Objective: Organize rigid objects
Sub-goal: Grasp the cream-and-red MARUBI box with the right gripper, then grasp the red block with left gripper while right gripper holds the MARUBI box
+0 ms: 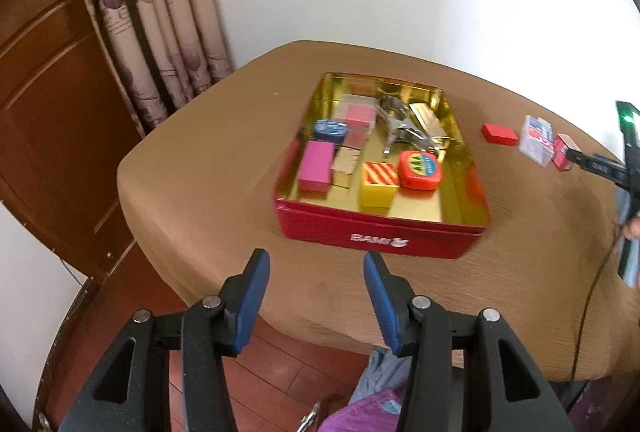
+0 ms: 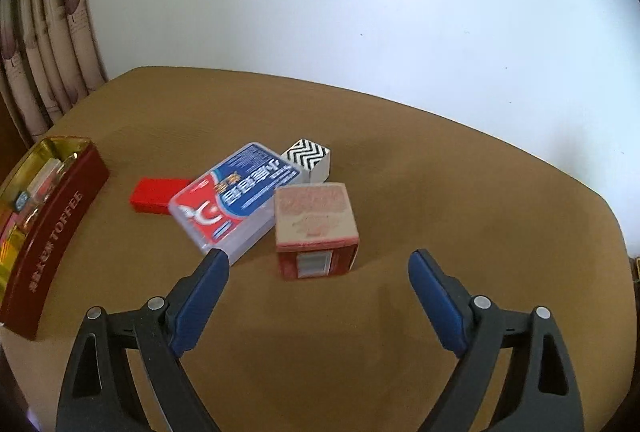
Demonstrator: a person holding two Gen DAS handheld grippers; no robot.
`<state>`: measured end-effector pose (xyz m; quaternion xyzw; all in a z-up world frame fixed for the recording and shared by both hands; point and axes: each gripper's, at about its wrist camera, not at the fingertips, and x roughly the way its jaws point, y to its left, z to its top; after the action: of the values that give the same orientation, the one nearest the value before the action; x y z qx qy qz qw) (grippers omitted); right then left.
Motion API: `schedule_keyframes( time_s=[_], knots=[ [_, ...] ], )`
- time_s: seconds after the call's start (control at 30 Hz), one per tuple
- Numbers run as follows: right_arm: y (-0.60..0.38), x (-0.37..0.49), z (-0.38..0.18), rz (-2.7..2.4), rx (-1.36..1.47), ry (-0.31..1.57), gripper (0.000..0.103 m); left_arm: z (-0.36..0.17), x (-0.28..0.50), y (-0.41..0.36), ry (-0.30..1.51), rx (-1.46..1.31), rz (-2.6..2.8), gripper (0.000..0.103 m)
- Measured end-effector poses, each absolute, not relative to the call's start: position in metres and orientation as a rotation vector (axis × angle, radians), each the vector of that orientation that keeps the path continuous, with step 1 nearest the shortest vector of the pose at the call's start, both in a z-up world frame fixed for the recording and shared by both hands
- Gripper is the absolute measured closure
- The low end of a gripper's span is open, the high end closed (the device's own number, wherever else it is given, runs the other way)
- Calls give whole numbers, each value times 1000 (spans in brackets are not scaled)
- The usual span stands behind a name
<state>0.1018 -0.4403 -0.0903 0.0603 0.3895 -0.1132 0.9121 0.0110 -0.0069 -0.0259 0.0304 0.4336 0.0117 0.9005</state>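
Observation:
A red tin [image 1: 380,238] with a gold inside sits on the brown table; it holds several small blocks, a red tape measure [image 1: 420,170] and metal tools. My left gripper [image 1: 316,264] is open and empty, in front of the tin's near wall. My right gripper [image 2: 318,260] is open and empty, just short of a small red box [image 2: 316,228]. Beside the box lie a clear plastic case with a blue and red label [image 2: 236,196], a flat red block [image 2: 158,196] and a black-and-white zigzag block [image 2: 310,158]. The tin's side [image 2: 52,232] shows at the left.
The table [image 2: 400,312] has rounded edges. A white wall stands behind it. A curtain [image 1: 160,24] and a wooden door [image 1: 48,104] are at the left. The right gripper's tip [image 1: 596,164] shows at the far right of the left wrist view.

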Motion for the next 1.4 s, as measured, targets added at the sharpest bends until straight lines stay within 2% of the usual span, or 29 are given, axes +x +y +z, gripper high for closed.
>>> schedule_keyframes(
  time_s=[0.1,0.13,0.23,0.4,0.67,0.8,1.13,1.4],
  knots=[
    [-448,114,-96,-221,127,825,14,-24,14,-22,902,101,-2,53],
    [-450,118,-99,-199,144,833,17,-24,15,-24,902,107,-7,53],
    [-454,131,-111,-181,157,906,61,-19,19,-42,893,131,-44,53],
    [-459,104,-101,-170,208,857,62,-6,41,-66,902,114,-151,53],
    [-458,-14,-108,-300,147,792,62,8,101,-138,951,177,-514,53],
    [-472,-46,-121,-335,193,781,62,2,138,-186,909,348,-641,53],
    [-489,-56,-125,-309,310,752,62,-29,208,-262,977,752,-829,53],
    [-491,-57,-130,-287,336,768,61,-70,238,-282,1066,842,-867,53]
  ],
)
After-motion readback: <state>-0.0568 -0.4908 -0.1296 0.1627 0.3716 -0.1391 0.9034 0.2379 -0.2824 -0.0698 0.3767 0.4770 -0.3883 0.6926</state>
